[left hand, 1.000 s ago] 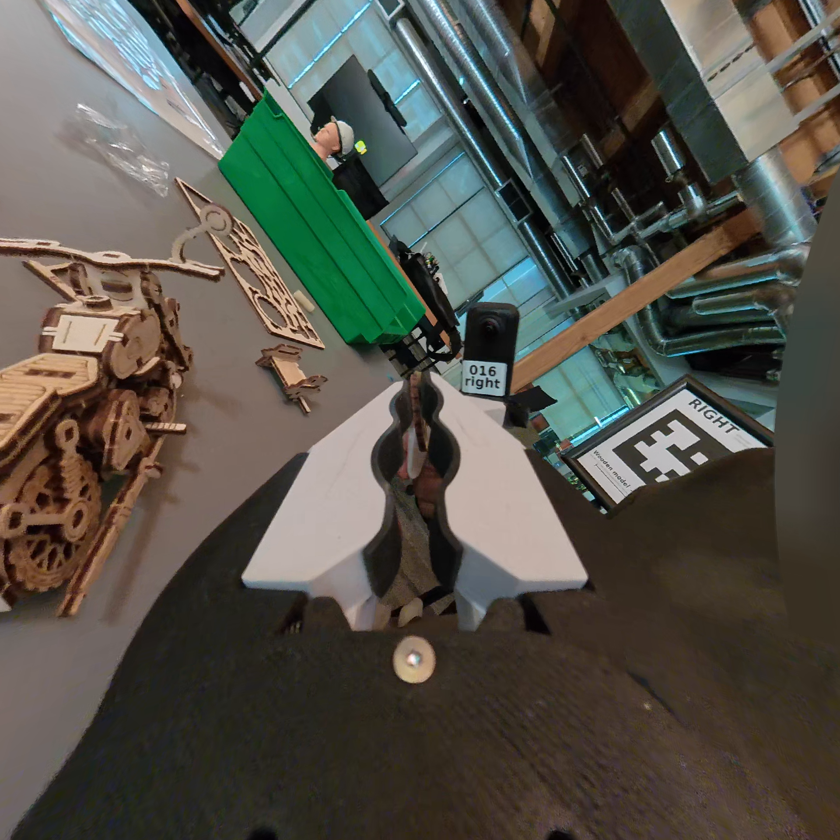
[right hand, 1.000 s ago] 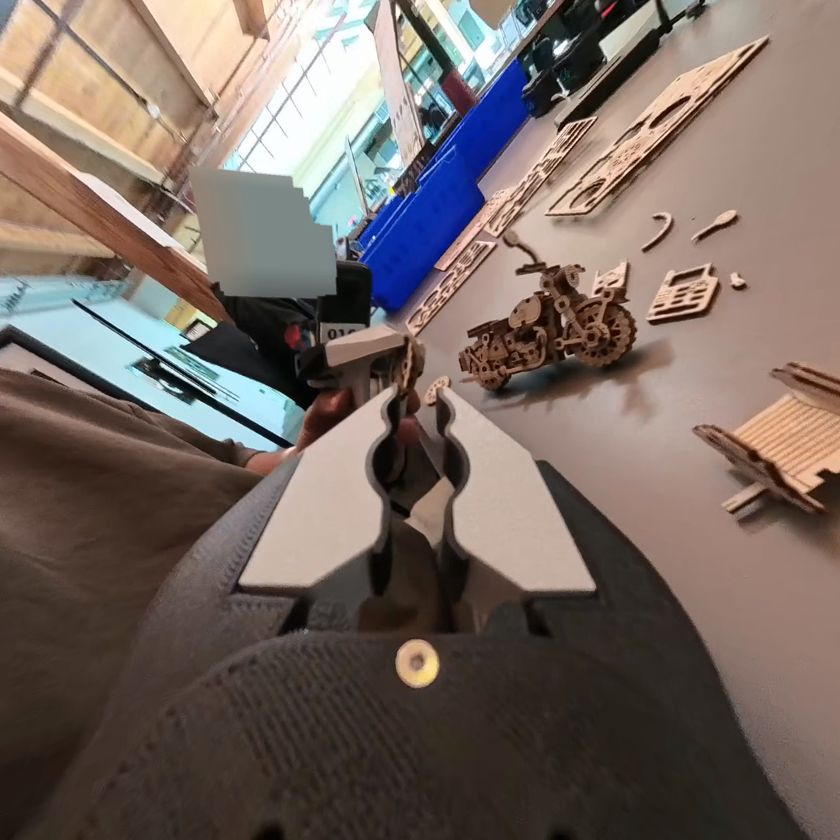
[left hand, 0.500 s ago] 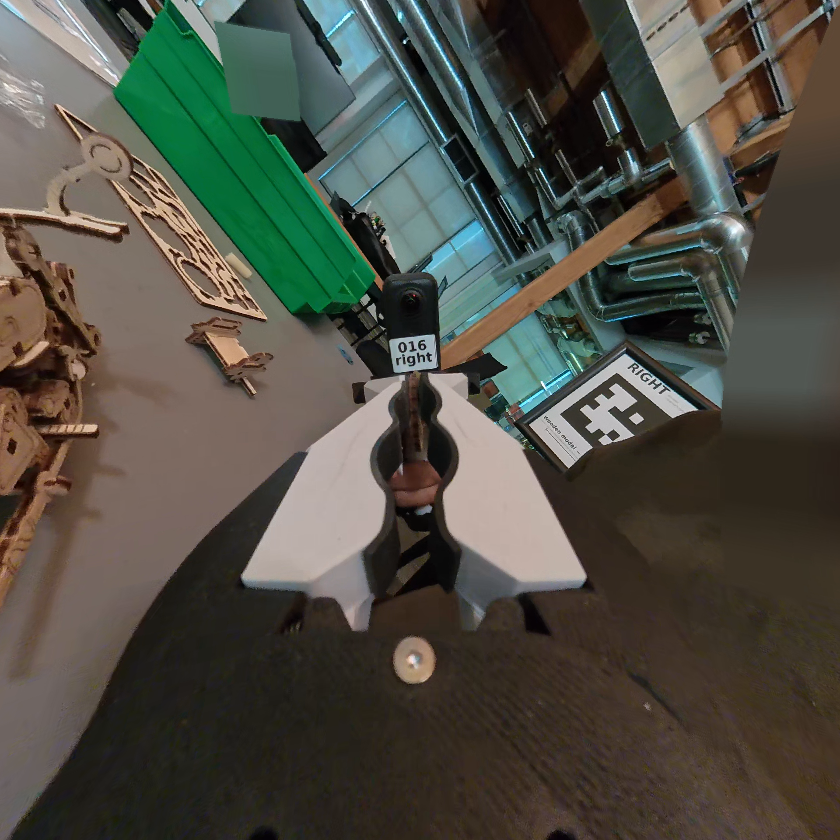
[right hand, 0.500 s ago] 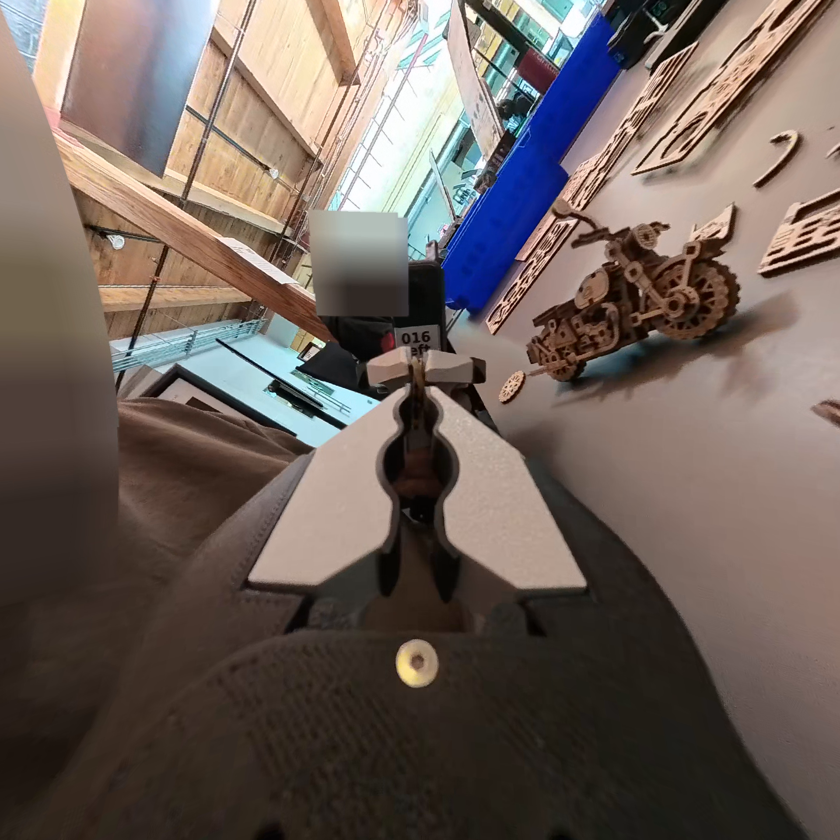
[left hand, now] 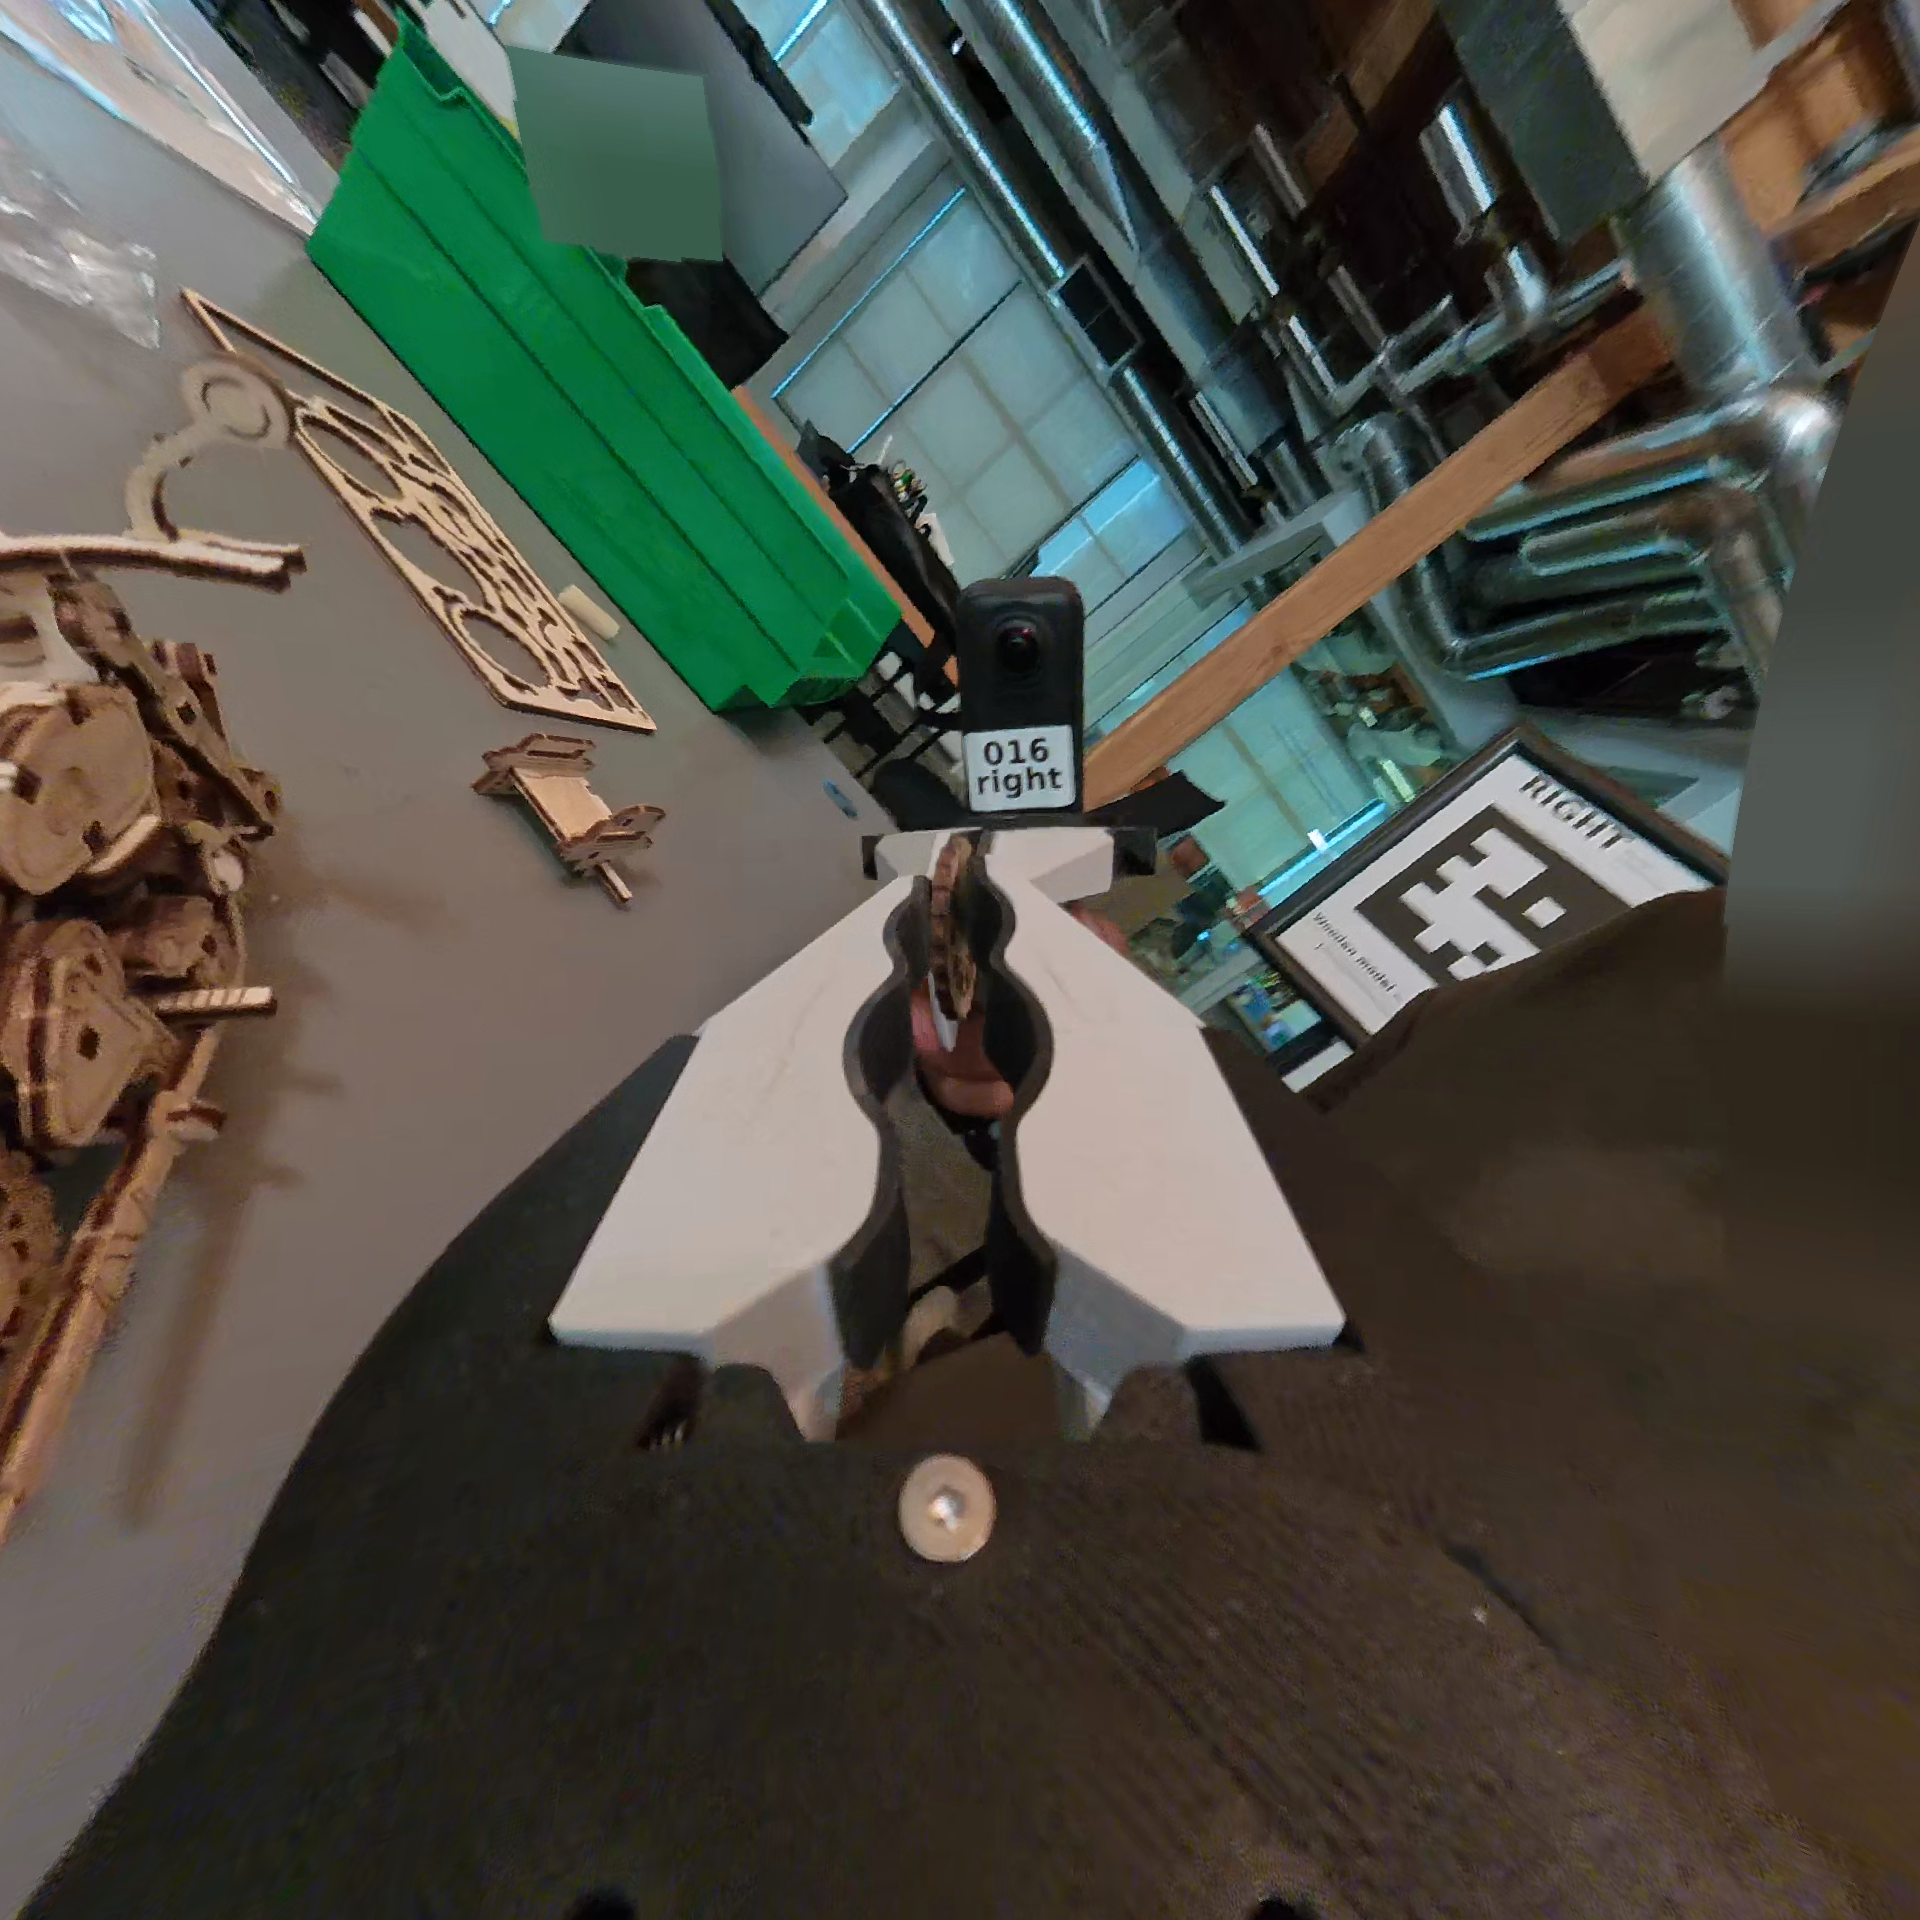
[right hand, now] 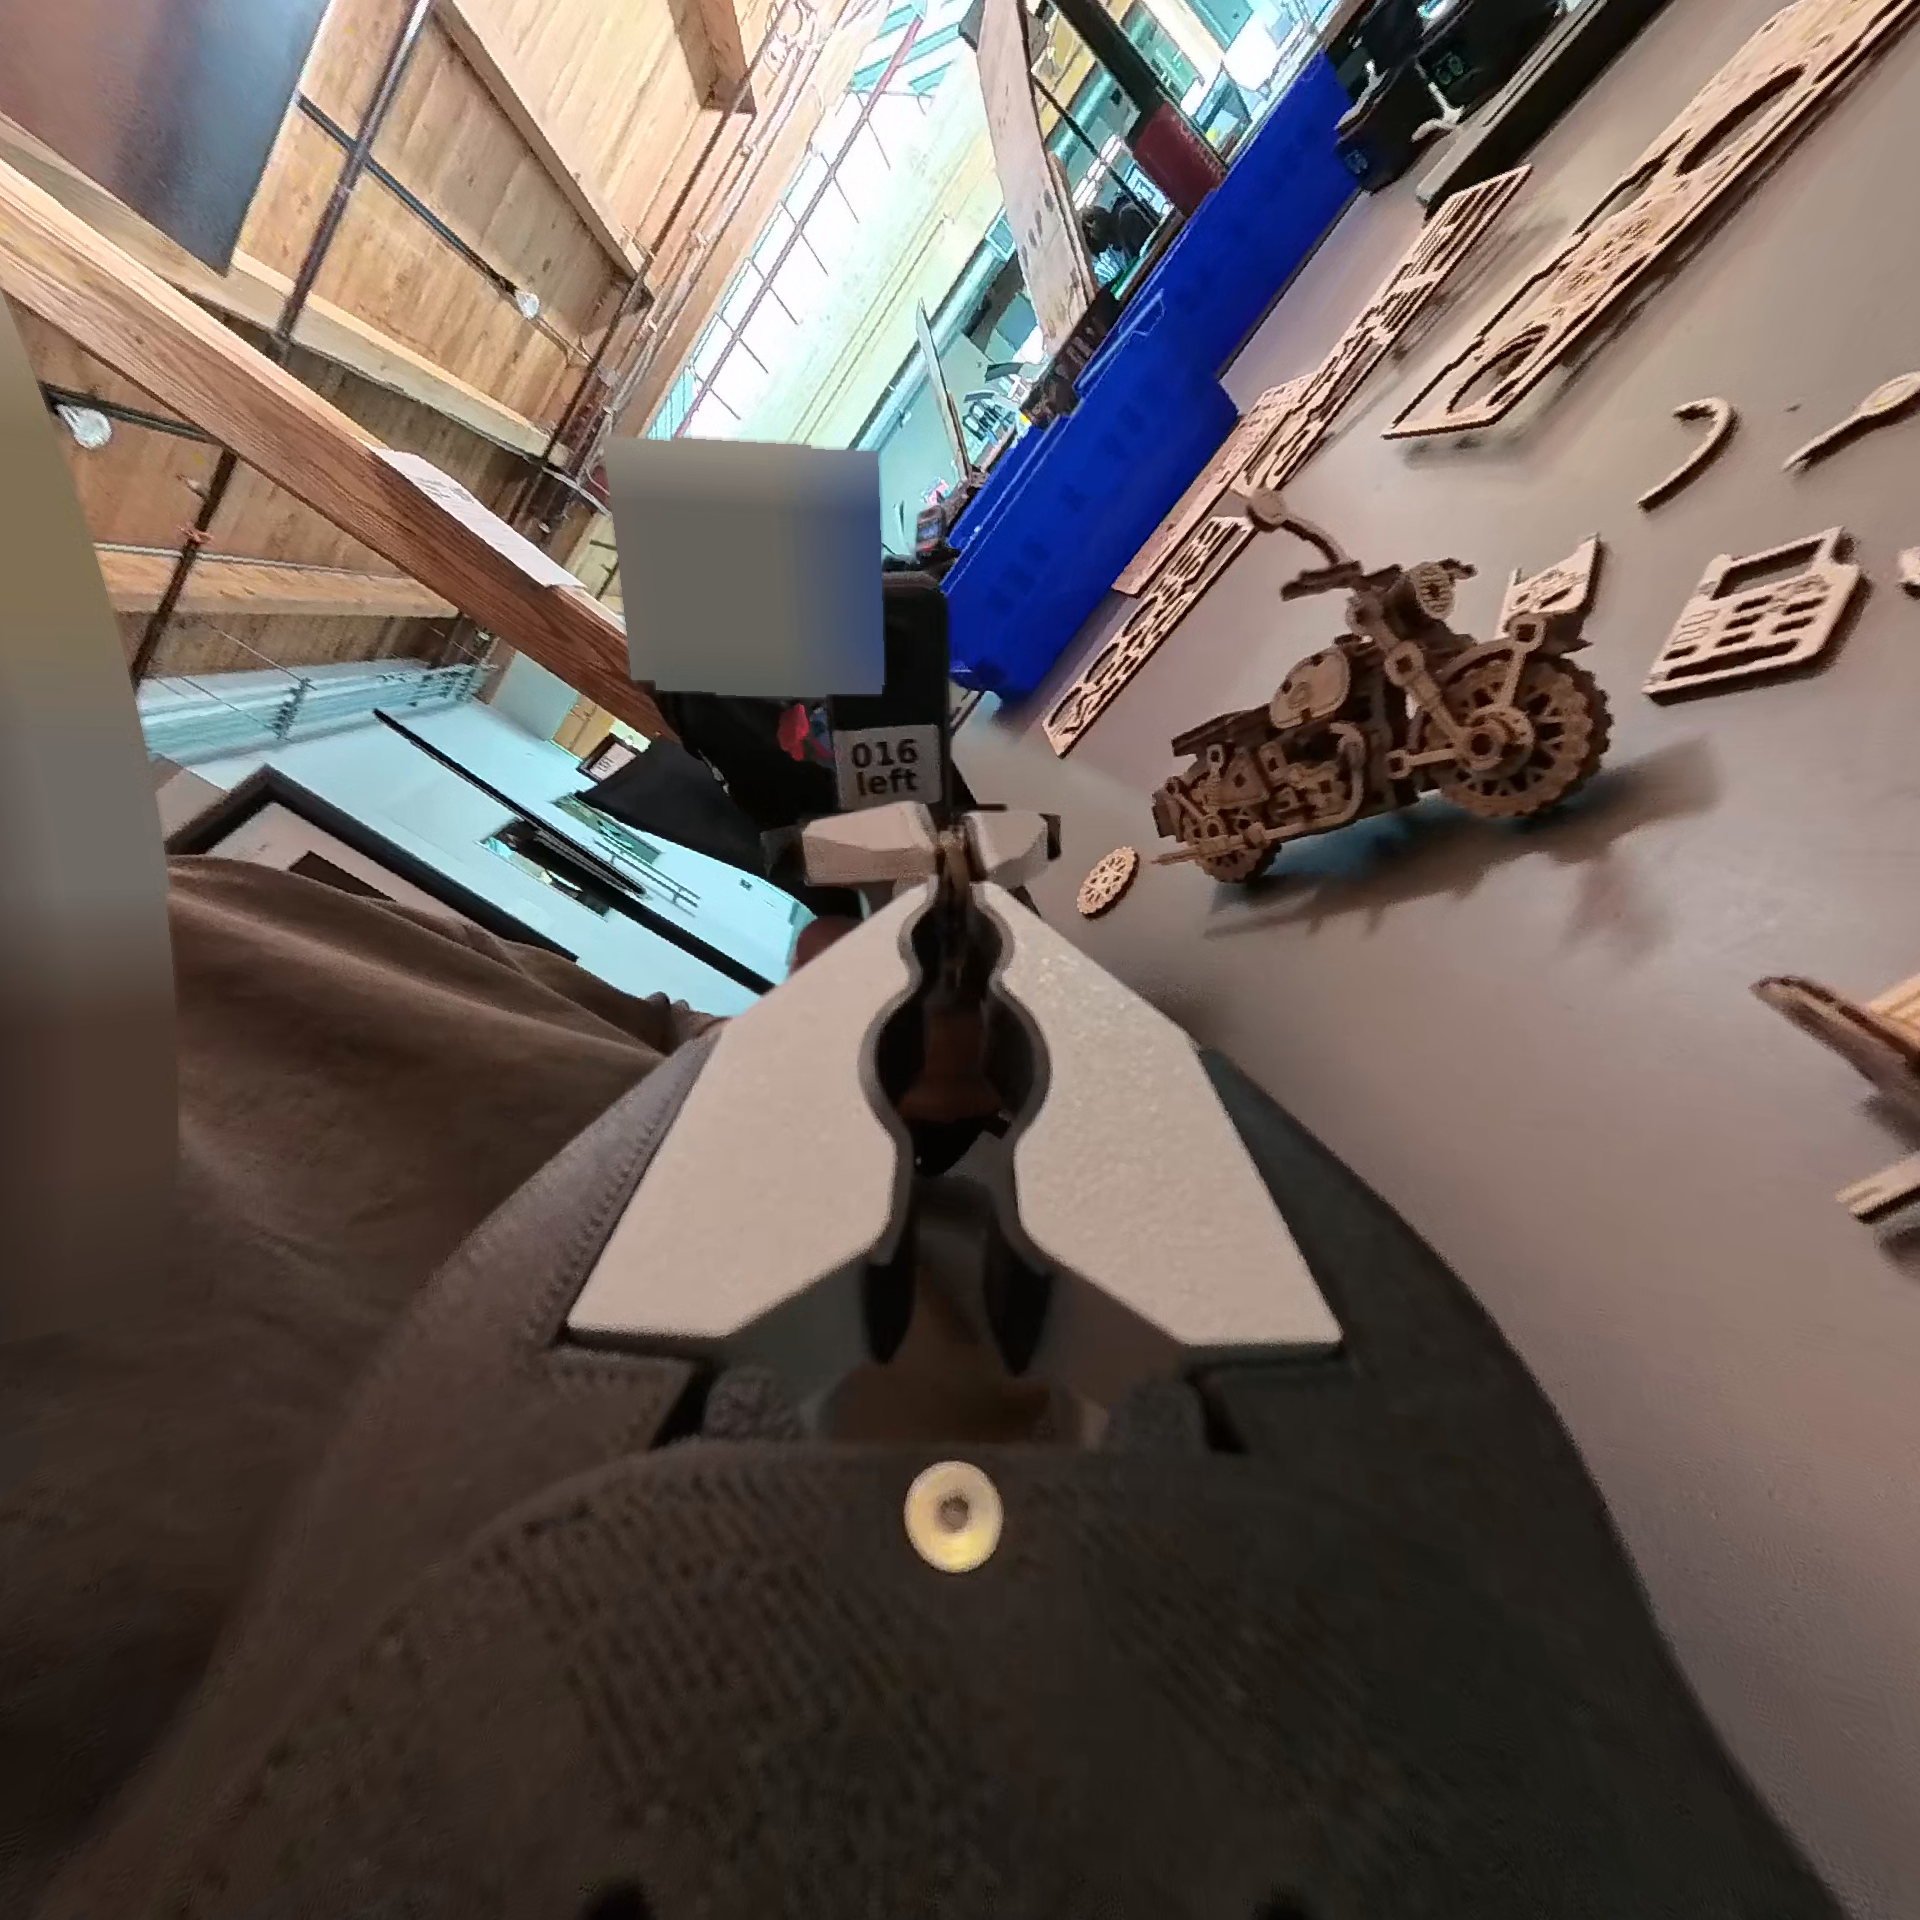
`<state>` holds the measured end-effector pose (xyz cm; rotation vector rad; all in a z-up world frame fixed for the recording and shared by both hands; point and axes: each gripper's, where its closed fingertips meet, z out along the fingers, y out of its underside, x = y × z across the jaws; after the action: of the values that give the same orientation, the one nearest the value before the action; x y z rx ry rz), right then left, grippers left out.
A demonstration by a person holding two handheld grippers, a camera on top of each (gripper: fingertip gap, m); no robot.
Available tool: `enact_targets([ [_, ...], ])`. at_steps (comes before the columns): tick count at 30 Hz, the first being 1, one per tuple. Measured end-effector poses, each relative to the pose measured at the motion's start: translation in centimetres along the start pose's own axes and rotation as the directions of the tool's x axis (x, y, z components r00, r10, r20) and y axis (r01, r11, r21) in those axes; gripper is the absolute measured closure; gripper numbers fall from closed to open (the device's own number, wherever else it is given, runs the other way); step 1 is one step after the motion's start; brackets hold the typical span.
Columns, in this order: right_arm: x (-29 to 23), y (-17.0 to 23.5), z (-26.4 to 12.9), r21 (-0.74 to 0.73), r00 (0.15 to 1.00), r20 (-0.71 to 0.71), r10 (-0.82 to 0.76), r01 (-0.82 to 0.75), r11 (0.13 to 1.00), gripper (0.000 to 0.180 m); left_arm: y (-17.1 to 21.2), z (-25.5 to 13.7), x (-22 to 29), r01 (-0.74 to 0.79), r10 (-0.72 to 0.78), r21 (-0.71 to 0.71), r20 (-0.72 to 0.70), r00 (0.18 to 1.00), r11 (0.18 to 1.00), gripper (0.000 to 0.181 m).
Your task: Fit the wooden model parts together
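Gear (left hand: pixel 951 925) edge-on between left tool (left hand: pixel 951 894) tips, upright, toward right tool (left hand: pixel 997 857).

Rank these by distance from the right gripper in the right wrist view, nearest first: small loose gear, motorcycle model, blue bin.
From the right gripper:
1. Small loose gear, just right of the tips.
2. Motorcycle model, farther right, standing on the table.
3. Blue bin, behind it at the table's edge.

Both grippers are facing each other tip to tip above the table: left gripper (left hand: pixel 951 904) is pinching closed on a wooden gear (left hand: pixel 954 925), right gripper (right hand: pixel 951 914) closing onto it too.
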<state>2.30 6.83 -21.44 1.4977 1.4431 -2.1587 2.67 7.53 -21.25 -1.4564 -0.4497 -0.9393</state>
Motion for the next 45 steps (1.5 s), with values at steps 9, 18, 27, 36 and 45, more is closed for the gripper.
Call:
enact_targets([
  [9, 1.3, 1.7, -0.1, -0.175, 0.972, -0.136, -0.192, 0.168, 0.97, 0.175, 2.0, -0.8, -1.7, -0.245, 0.28, -0.259, 0.109, 0.954, 0.934, 0.173],
  [18, 2.1, -1.3, -1.3, -0.057, 0.892, -0.273, -0.361, 0.359, 0.931, 0.163, 1.6, -1.0, -2.8, -0.047, 0.073, -0.181, 0.14, 0.987, 0.982, 0.177],
  [27, 2.0, 2.2, 0.4, -0.454, 0.363, -0.24, -0.9, 0.778, 0.434, 0.164, 1.9, -1.2, -3.8, 0.004, 0.03, -0.182, 0.178, 0.984, 0.983, 0.177],
  [36, 2.9, 3.8, 0.3, -0.54, 0.335, -0.173, -0.926, 0.754, 0.374, 0.163, 3.6, -1.2, -3.9, -0.069, 0.133, -0.319, 0.184, 0.974, 0.945, 0.177],
  [45, 3.1, 4.0, -0.1, -0.512, 0.483, -0.198, -0.853, 0.691, 0.51, 0.176, 4.2, -1.1, -3.6, -0.035, 0.095, -0.346, 0.157, 0.983, 0.938, 0.177],
])
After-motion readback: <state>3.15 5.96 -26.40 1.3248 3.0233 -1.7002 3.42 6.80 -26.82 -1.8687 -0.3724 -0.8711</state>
